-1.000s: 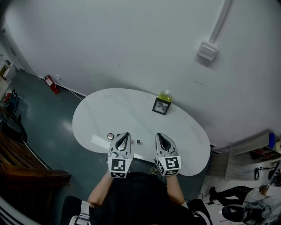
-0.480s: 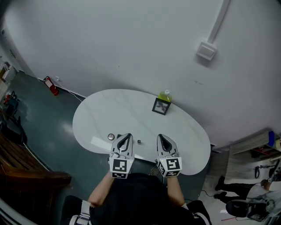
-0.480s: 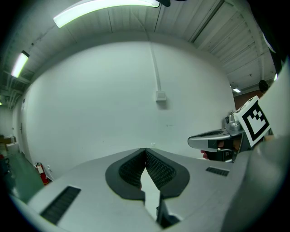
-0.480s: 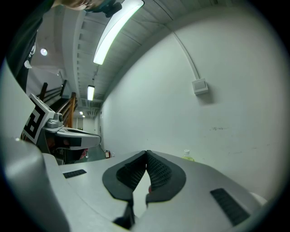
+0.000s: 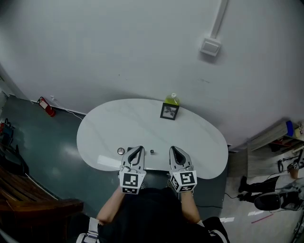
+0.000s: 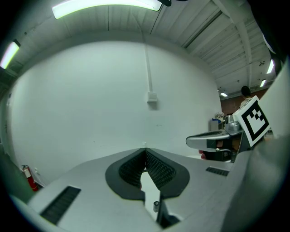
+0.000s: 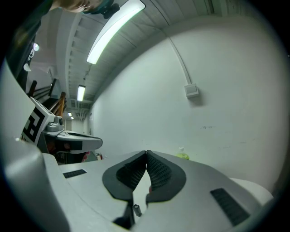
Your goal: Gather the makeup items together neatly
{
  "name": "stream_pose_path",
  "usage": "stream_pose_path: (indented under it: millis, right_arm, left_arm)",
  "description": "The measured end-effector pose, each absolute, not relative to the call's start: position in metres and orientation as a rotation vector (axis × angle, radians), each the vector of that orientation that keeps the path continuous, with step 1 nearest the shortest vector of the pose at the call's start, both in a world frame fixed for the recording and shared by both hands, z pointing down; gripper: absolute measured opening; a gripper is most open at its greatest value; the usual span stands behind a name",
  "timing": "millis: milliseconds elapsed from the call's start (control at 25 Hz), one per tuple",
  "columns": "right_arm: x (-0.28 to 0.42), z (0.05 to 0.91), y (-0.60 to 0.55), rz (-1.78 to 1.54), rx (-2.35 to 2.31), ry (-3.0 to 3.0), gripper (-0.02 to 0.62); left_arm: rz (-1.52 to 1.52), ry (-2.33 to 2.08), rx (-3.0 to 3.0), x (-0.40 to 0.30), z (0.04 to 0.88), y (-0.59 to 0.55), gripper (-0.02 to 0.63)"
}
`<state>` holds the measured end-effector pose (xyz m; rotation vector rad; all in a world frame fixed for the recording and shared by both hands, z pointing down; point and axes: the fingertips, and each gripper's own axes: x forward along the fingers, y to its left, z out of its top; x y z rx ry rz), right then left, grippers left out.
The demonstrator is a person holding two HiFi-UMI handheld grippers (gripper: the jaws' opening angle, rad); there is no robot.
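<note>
While their jaws are pressed together, empty, the left gripper (image 5: 137,151) and right gripper (image 5: 175,151) hover over the white desk (image 5: 137,126).

My table (image 5: 142,123) is smooth, glossy white. My left gripper (image 6: 145,152) and right gripper (image 7: 146,154) look matt grey plastic, pads (image 6: 158,170) black, ribbed.

Before me a white oval tabletop (image 5: 118,124) against a plain white wall (image 5: 118,47), small grey square wall box (image 5: 210,47) with conduit rising, dark teal floor (image 5: 45,140), red fire extinguisher (image 5: 43,105) at my left, long fluorescent ceiling light (image 6: 106,6) overhead
</note>
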<state>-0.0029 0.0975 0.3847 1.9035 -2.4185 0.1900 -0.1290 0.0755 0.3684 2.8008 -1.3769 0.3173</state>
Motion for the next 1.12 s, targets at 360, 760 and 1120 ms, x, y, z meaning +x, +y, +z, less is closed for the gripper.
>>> stream_pose_path:
  millis: [360,760,1120]
  right_arm:
    - [-0.034,0.389,0.119,0.191,1.965,-2.328,0.029]
    - [-0.050,0.385,0.122,0.158,1.988,-2.308,0.029]
    - [-0.060,0.381,0.113,0.134,1.956,-2.317,0.029]
  left_arm:
    - [0.310,-1.239,2.861,-0.149,0.374,0.082,0.020]
    - [0.283,-1.203,2.885,-0.164,0.375,0.088,0.020]
    - [0.273,-1.226,2.876,-0.173,0.374,0.082,0.020]
